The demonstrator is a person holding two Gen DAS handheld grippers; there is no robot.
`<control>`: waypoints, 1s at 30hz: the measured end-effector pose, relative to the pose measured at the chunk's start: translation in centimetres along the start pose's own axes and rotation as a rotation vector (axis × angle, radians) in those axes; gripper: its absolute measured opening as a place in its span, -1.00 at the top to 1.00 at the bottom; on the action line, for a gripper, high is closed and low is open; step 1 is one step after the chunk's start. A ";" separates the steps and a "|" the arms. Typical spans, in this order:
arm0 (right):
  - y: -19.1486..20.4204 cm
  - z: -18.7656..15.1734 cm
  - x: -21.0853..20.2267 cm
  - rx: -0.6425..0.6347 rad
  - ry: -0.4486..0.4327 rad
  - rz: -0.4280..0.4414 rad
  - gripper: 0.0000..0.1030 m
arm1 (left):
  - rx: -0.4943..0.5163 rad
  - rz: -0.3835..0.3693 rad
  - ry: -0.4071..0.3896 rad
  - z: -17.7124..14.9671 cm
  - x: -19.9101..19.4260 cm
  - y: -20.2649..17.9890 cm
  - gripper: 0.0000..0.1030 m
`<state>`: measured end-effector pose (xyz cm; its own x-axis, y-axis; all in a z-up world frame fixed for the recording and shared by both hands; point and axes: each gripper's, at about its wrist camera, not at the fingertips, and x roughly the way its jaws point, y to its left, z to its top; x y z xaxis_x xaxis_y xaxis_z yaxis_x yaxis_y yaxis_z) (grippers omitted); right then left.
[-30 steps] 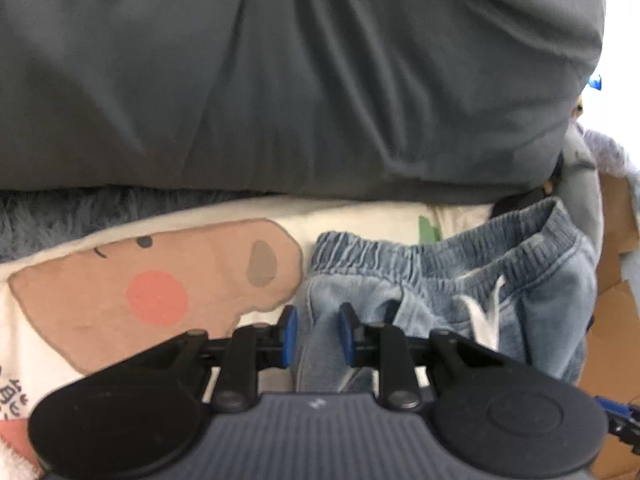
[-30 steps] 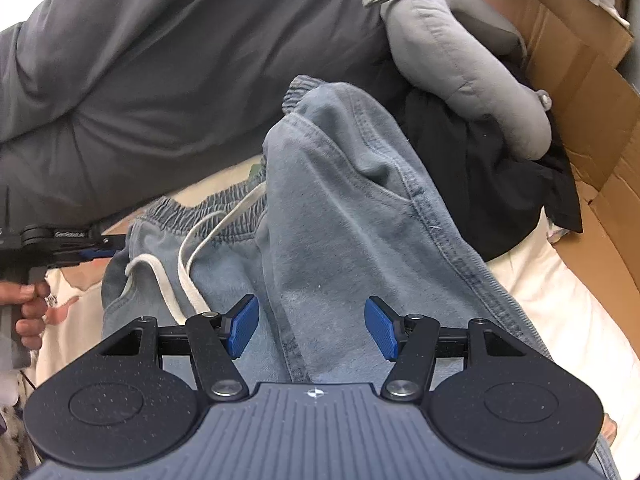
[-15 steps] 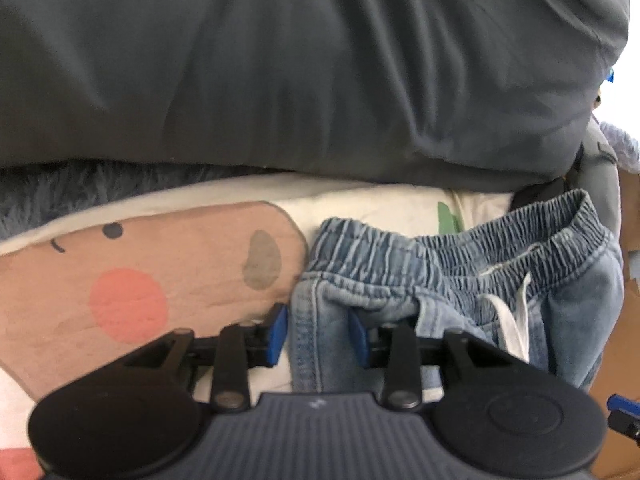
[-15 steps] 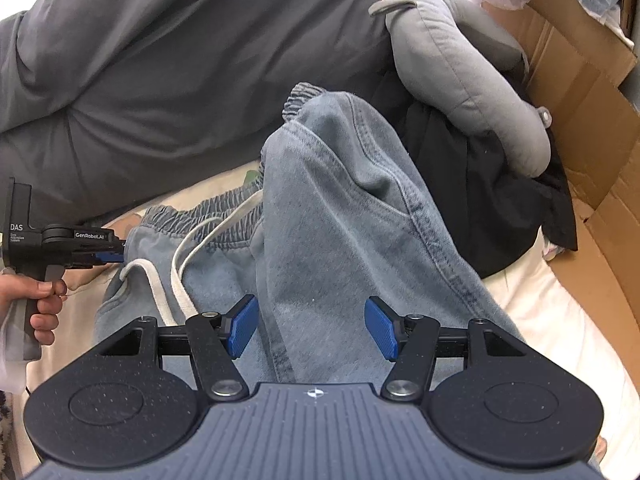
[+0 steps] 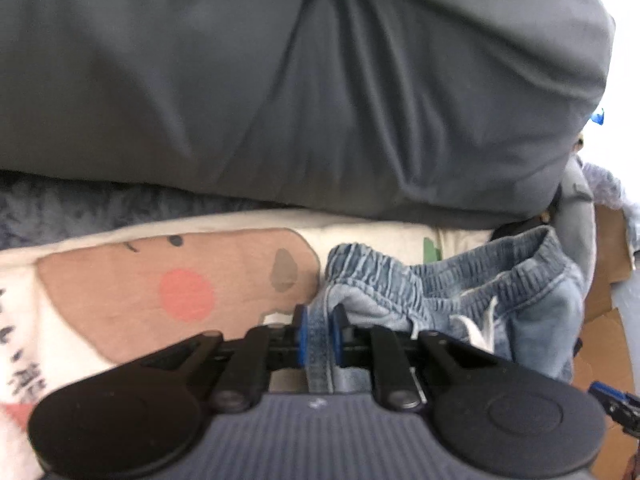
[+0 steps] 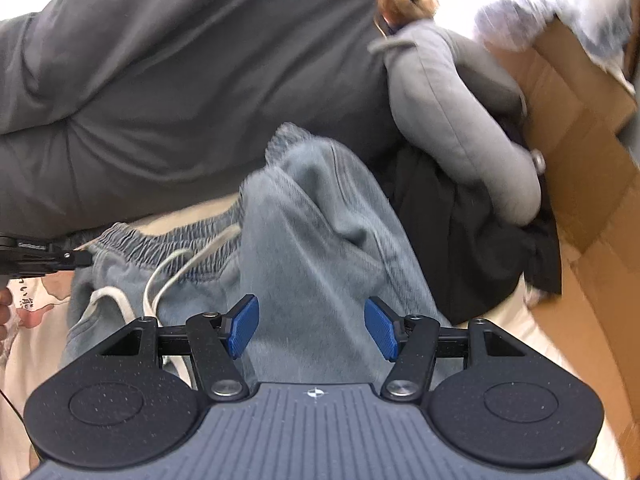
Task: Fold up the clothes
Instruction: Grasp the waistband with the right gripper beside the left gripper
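One pair of jeans [image 6: 320,248] on the bed, waistband toward the duvet [image 5: 280,80]. Your left gripper [image 5: 319,338] pinches its edge; your right gripper [image 6: 312,326] hovers wide open above it.

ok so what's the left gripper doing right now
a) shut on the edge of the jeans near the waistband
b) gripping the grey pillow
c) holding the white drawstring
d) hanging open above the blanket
a: in the left wrist view the left gripper has its blue pads pressed on a fold of the jeans just below the waistband, while the drawstring lies free to the side.
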<state>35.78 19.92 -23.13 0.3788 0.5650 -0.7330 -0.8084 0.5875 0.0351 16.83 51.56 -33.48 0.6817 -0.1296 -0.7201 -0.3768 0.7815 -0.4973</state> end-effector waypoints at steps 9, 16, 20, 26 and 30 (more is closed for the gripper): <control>-0.1 5.3 2.2 -0.091 -0.029 0.032 -0.06 | -0.039 0.015 -0.038 -1.8 -4.5 1.3 0.80; 1.3 9.6 6.4 -0.216 0.014 0.065 -0.06 | -0.068 0.045 -0.063 -2.7 -7.4 2.4 1.00; 2.3 11.0 8.8 -0.274 0.042 0.060 -0.06 | -0.117 0.052 -0.059 -2.3 -7.4 3.8 1.00; 2.3 11.6 10.6 -0.331 0.088 0.041 -0.06 | -0.126 0.032 -0.025 -2.0 -6.6 4.6 0.98; 2.1 11.6 11.5 -0.368 0.118 0.030 -0.06 | -0.120 0.011 0.003 -2.0 -4.9 4.4 0.72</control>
<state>43.63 34.36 -23.64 0.3159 0.4958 -0.8089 -0.9340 0.3123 -0.1734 10.56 54.47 -33.07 0.6753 -0.1232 -0.7272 -0.4565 0.7046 -0.5433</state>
